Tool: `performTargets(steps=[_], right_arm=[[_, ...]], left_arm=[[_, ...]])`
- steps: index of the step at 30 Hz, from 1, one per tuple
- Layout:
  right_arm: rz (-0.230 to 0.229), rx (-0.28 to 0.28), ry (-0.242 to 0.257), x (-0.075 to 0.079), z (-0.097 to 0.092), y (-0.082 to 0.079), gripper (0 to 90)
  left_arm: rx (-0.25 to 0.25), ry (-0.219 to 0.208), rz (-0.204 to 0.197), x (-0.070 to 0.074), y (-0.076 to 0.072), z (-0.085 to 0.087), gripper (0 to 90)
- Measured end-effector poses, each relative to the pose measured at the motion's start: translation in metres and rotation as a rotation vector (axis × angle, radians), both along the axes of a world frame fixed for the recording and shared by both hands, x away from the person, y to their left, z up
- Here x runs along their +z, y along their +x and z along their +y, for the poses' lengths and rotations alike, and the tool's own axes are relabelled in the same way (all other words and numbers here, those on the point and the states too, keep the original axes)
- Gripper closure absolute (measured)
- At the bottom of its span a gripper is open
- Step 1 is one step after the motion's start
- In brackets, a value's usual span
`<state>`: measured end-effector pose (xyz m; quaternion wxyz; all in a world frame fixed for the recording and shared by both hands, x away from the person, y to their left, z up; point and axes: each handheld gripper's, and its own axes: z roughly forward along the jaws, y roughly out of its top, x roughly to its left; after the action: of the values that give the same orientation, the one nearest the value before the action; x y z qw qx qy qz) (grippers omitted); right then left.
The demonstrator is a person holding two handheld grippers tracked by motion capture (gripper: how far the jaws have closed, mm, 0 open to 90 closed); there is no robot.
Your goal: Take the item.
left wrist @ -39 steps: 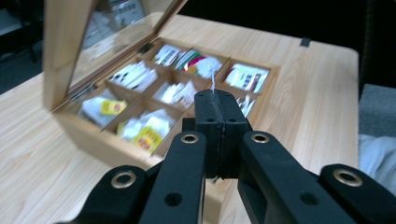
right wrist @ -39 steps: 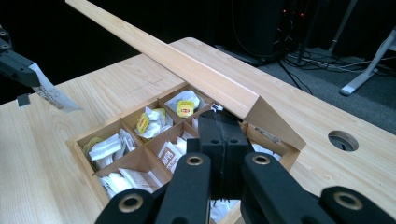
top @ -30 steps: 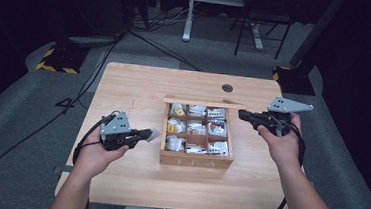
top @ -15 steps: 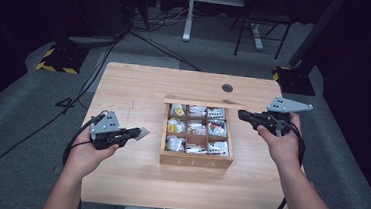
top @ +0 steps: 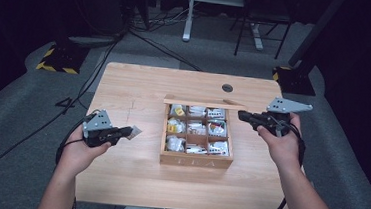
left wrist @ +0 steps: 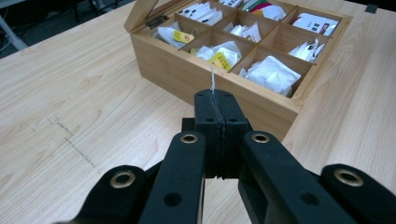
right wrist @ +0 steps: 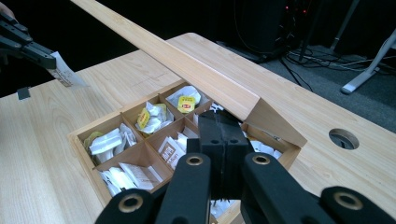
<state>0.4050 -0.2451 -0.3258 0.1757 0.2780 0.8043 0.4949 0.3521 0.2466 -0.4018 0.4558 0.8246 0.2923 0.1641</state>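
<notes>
- High view, left side first: the left gripper (top: 130,130), a black two-jaw tool with a grey three-cornered plate, now sits farther out to the left and a little lower than a second ago, well apart from the box.
- Its jaws are pressed together on a small white paper tea bag (top: 135,130); in the left gripper view the bag (left wrist: 212,80) shows edge-on as a thin white strip rising from the closed tips (left wrist: 217,100).
- That shift means, as I judge it, the bag is out of the box and is being carried to the bare light wooden table (top: 124,87) on the left, so setting it down looks like the next step.
- Middle: the open light wooden tea box with nine compartments (top: 195,160) has not moved; its cells hold white and yellow-tagged sachets, and its lid (right wrist: 187,60) stands raised at the far side.
- Right: the right gripper (top: 241,115) stays where it was, at the box's far right corner, jaws shut with nothing visible between them.
- In the right gripper view its closed tips (right wrist: 223,122) sit just below the raised lid; whether they touch it I cannot tell.
</notes>
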Motion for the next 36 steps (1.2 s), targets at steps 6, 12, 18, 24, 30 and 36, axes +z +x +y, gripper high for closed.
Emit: performTargets(steps=[6,12,18,24,30,36], right_arm=[[0.002,0.002,0.000,0.000,0.000,0.000,90.0],[0.001,0.001,-0.002,0.000,0.000,0.000,90.0],[0.003,0.004,-0.003,0.000,0.000,0.000,90.0],[0.003,0.003,-0.004,0.000,0.000,0.000,90.0],[0.005,0.003,-0.005,-0.001,0.001,0.000,90.0],[0.008,0.005,-0.008,-0.001,0.001,0.001,90.0]], left_arm=[[0.016,0.021,-0.002,-0.007,0.005,0.006,89.4],[0.034,0.035,0.010,-0.016,0.010,0.011,89.4],[0.049,0.066,0.010,-0.025,0.015,0.015,89.4],[0.056,0.068,0.024,-0.031,0.019,0.018,89.4],[0.064,0.086,0.050,-0.040,0.023,0.018,89.2],[0.071,0.109,0.076,-0.048,0.027,0.018,89.2]])
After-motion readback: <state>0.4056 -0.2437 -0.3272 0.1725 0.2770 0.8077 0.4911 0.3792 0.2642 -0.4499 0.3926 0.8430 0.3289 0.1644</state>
